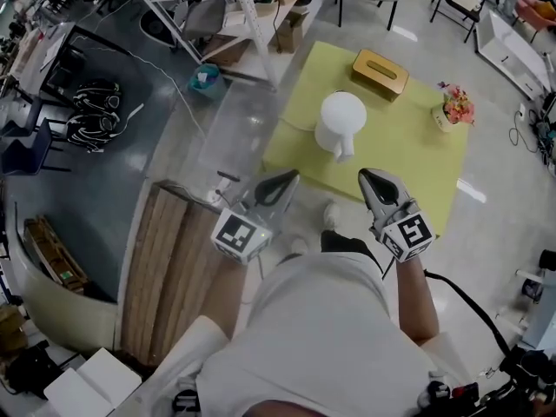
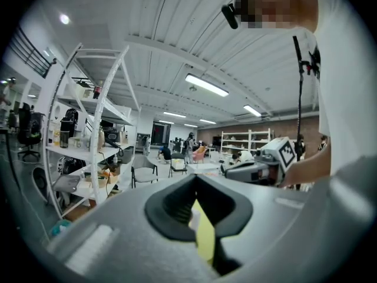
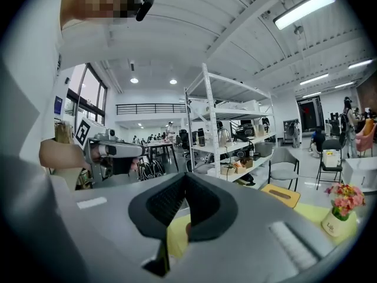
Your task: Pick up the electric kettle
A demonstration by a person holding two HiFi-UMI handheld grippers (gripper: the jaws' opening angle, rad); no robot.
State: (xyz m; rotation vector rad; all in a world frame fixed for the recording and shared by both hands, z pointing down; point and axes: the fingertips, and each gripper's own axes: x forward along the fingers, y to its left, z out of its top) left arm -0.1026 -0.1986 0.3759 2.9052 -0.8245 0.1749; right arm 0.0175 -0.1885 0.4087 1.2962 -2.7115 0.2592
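The white electric kettle (image 1: 340, 122) stands upright near the middle of the yellow-green table (image 1: 417, 163), its spout towards me. Both grippers hover at the table's near edge, short of the kettle and apart from it. My left gripper (image 1: 284, 181) is to the kettle's lower left and my right gripper (image 1: 372, 179) to its lower right. Each has its jaws together with nothing held. In the left gripper view the left gripper (image 2: 196, 178) points over the table with only a sliver of yellow showing past its pads. In the right gripper view the right gripper (image 3: 185, 177) looks the same.
A wooden tissue box (image 1: 380, 72) lies at the table's far side and a small flower pot (image 1: 453, 109) at its right edge. A white shelf rack (image 1: 234, 7) stands beyond the table's left. A wooden bench (image 1: 169, 268) is at my left, folding chairs further back.
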